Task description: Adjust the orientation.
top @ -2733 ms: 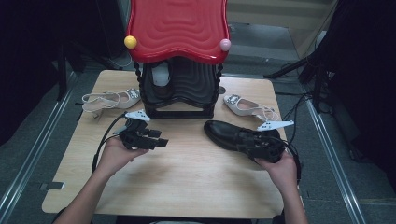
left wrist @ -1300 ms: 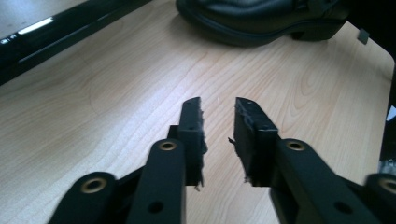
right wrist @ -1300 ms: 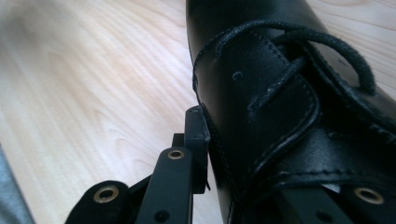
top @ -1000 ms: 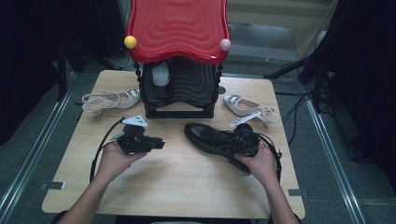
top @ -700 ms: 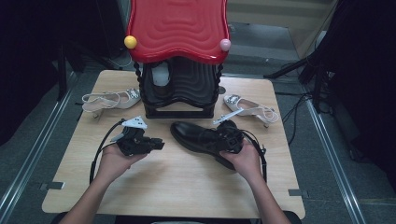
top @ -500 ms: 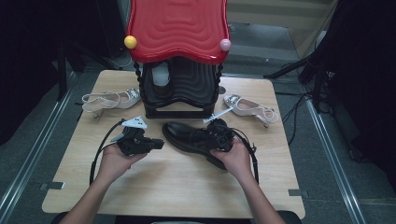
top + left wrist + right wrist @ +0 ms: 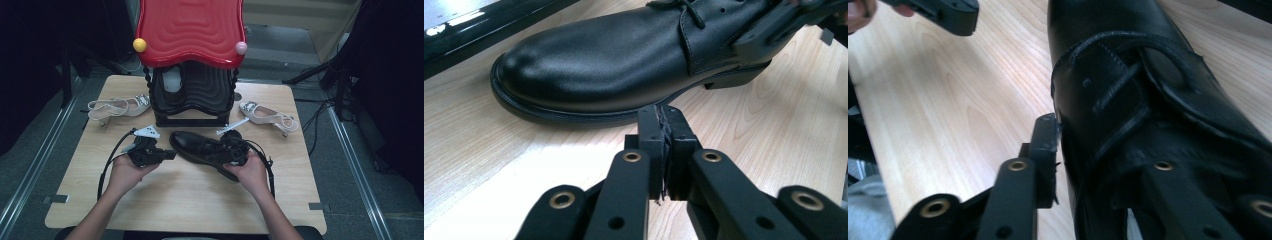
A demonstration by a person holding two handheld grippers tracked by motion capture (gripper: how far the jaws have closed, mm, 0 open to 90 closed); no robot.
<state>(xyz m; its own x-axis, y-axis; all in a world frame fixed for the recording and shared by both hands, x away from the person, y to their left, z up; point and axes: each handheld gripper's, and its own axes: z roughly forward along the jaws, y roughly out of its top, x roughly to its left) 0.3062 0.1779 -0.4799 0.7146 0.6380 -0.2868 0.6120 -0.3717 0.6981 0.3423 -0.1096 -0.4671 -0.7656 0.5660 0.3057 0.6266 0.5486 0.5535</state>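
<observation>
Black leather lace-up shoe (image 7: 202, 148): smooth, glossy rounded toe, thin laces, low heel, dark welted sole. Lying sole-down at the middle of the desk (image 7: 170, 200), just in front of the red-topped black stand (image 7: 192, 75). Long axis running across the desk, slightly slanted; toe pointing to the person's left and a little away, toward the left gripper (image 7: 167, 155); heel at the right gripper (image 7: 231, 149). Left jaws pressed together, empty, just short of the toe. Right jaws astride the shoe's laced part, just been opening; grip not clear.
</observation>
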